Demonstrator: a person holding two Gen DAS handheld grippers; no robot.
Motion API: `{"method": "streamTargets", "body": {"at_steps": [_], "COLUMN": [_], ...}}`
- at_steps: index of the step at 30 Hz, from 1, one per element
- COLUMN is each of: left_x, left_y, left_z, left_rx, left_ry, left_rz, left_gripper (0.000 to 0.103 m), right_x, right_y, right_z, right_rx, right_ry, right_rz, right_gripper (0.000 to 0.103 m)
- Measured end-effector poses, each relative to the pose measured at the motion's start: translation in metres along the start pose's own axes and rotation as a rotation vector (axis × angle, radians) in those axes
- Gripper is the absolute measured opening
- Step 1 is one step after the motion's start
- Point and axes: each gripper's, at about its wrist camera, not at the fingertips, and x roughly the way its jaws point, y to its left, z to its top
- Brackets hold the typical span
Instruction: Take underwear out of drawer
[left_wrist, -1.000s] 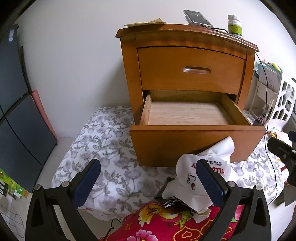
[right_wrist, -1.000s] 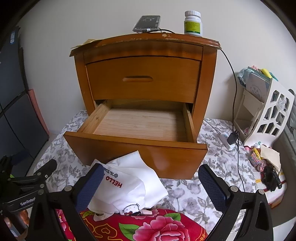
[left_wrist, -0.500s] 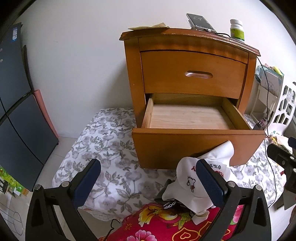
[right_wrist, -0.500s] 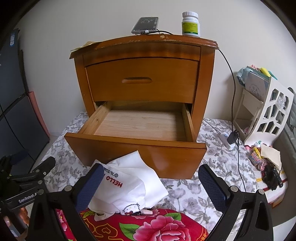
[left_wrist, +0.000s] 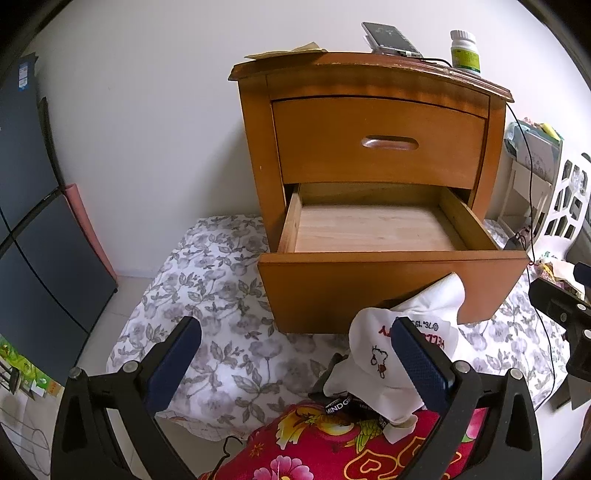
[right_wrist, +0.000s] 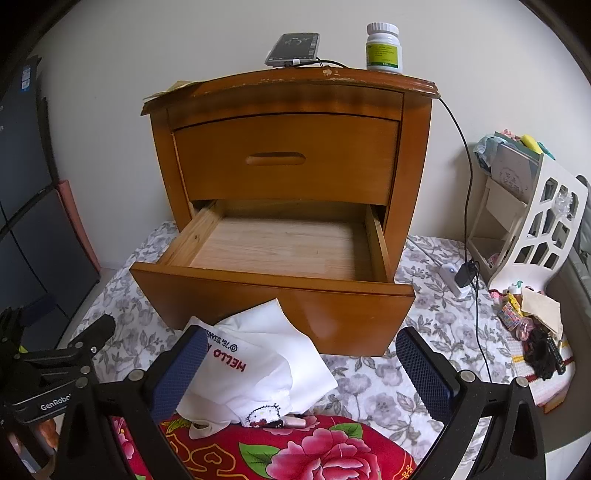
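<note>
Crumpled white underwear (right_wrist: 258, 373), red lettering

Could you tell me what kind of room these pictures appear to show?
Most likely a bedroom at home. A two-drawer orange-brown wooden nightstand stands against a plain white wall, a grey floral quilt lies under it, and white printed underwear rests on a red flowered cushion.

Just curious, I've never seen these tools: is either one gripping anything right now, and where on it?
Nothing is held. The left hand-held gripper and right hand-held gripper are both open. The white underwear lies loose on the red cushion.
</note>
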Motion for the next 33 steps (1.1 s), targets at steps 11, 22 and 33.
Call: {"method": "streamTargets", "body": {"at_steps": [11, 22, 33], "left_x": [0.0008, 0.0029, 0.0044], "left_y": [0.0001, -0.0010, 0.0014], "left_z": [-0.0013, -0.0030, -0.0033], "left_rx": [0.000, 0.000, -0.025], "left_ry": [0.011, 0.024, 0.040], "left_rz": [-0.001, -0.026, -0.025], "left_gripper": [0.102, 0.102, 0.102], "right_x": [0.0005, 0.0016, 0.0023], "right_y": [-0.0007, -0.0018, -0.0030], "right_z": [-0.0027, -0.0046, -0.0074], "right_rx": [0.002, 0.008, 0.014], "right_ry": [0.005, 0.010, 0.014], "right_rz": [0.000, 0.003, 0.003], "right_gripper": [0.103, 0.103, 0.103]}}
